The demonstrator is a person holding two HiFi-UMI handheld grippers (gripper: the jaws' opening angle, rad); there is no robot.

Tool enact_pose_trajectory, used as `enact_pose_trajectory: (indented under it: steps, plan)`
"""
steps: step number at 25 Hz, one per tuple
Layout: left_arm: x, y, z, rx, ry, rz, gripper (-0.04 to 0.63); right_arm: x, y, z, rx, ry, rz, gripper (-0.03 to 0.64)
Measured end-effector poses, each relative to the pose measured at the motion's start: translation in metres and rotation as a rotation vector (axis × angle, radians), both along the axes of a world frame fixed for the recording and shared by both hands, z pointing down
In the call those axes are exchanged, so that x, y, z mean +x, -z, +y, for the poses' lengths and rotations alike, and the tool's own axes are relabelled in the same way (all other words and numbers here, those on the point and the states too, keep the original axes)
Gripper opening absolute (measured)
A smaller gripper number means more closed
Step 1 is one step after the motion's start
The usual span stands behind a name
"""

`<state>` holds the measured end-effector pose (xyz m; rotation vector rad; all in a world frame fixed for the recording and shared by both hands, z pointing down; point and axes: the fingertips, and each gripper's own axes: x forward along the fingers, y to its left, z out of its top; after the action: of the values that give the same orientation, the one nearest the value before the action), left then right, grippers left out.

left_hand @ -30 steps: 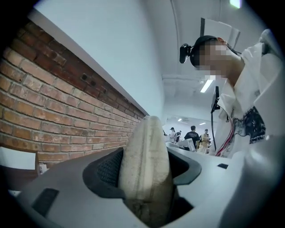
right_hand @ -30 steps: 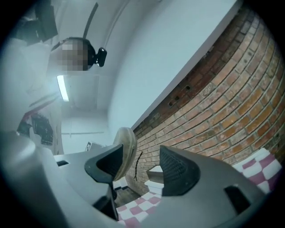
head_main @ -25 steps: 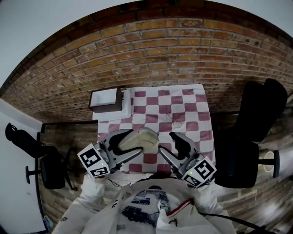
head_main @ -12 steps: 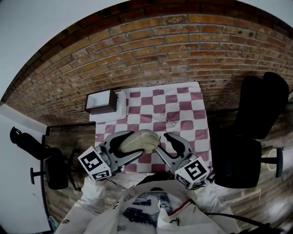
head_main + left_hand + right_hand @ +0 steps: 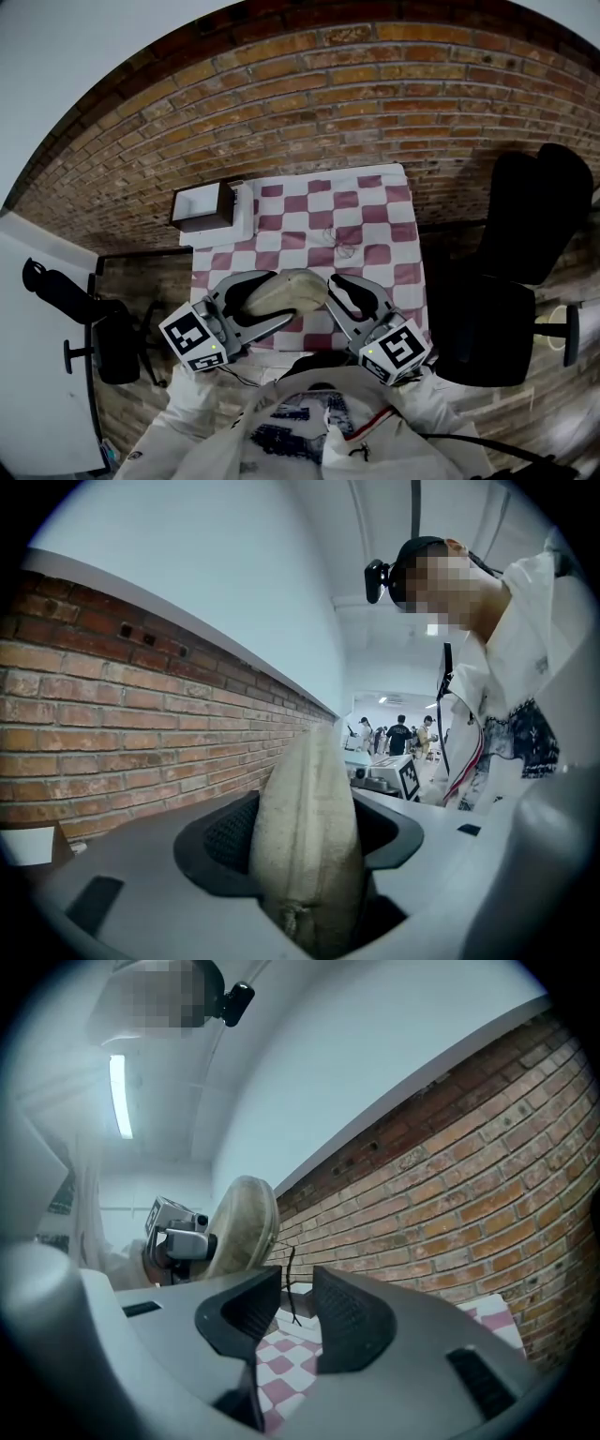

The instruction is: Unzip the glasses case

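Observation:
A beige glasses case (image 5: 298, 284) is held up off the checked table, and my left gripper (image 5: 281, 298) is shut on it across its width. In the left gripper view the case (image 5: 307, 855) stands on edge between the dark pads (image 5: 223, 836), seam facing the camera. My right gripper (image 5: 328, 293) sits at the case's right end and its jaws are closing. The right gripper view shows a thin dark zipper pull (image 5: 292, 1288) hanging in the narrow gap of the right gripper (image 5: 298, 1302), untouched by the pads, with the case (image 5: 242, 1227) just behind.
Below the grippers is a red-and-white checked table (image 5: 375, 225) against a brick wall. A brown open box (image 5: 206, 206) stands at its far left corner and a small wire object (image 5: 342, 244) lies mid-cloth. Black chairs stand at the right (image 5: 525, 244) and left (image 5: 103, 347).
The right gripper has moved left to the case's end and its jaws have narrowed. The left gripper has shifted a little with the case still in it.

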<state>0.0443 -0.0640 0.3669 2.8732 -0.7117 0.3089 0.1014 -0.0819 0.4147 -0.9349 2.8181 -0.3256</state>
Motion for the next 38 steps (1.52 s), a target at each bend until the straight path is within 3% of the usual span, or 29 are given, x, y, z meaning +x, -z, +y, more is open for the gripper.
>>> enact_pose_trajectory:
  steps: [19, 28, 33, 38]
  plan:
    - [0.014, 0.002, 0.006, -0.011, -0.063, -0.011, 0.287, 0.005, 0.001, -0.004, 0.006, -0.004, 0.006, 0.063]
    - [0.014, 0.001, 0.004, -0.017, -0.06, -0.016, 0.287, -0.002, 0.002, -0.004, 0.052, -0.007, 0.078, 0.027]
    - [0.014, -0.001, 0.003, -0.014, -0.044, -0.035, 0.287, 0.001, 0.004, -0.009, 0.128, -0.083, 0.192, 0.015]
    - [0.013, -0.008, -0.002, -0.012, -0.007, -0.077, 0.287, 0.018, -0.001, -0.019, 0.111, -0.205, 0.24, 0.012]
